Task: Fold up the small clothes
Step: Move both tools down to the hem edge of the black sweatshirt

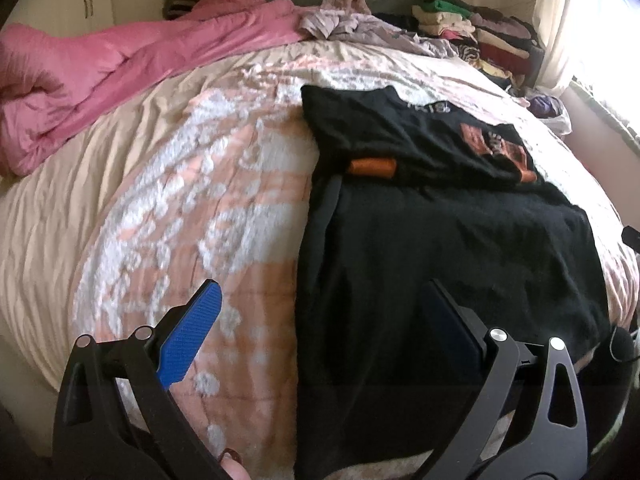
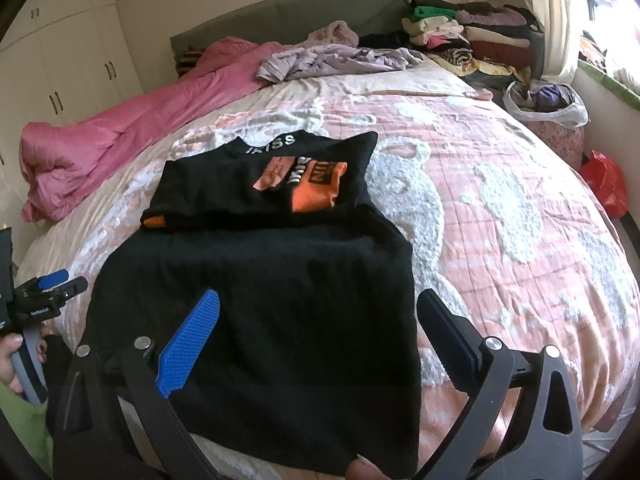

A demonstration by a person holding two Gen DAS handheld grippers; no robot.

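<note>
A black shirt [image 2: 280,304] with orange print [image 2: 308,180] lies on the bed, its upper part with sleeves folded inward over the lower body. It shows in the left wrist view as the black shirt [image 1: 440,248] right of centre. My right gripper [image 2: 318,300] hovers open over the shirt's lower half, nothing between its blue pads [image 2: 188,344]. My left gripper [image 1: 320,300] stands open above the shirt's left edge, empty. The left gripper [image 2: 60,284] also appears at the left edge of the right wrist view, held by a hand [image 2: 10,356].
The bed's pink-and-white patterned blanket [image 2: 500,208] spreads wide to the right. A rumpled pink duvet [image 2: 120,136] lies along the left, lilac clothes [image 2: 340,60] near the headboard, stacks of folded clothes [image 2: 472,36] at the back right. A bag [image 2: 548,100] and red item [image 2: 604,184] sit beside the bed.
</note>
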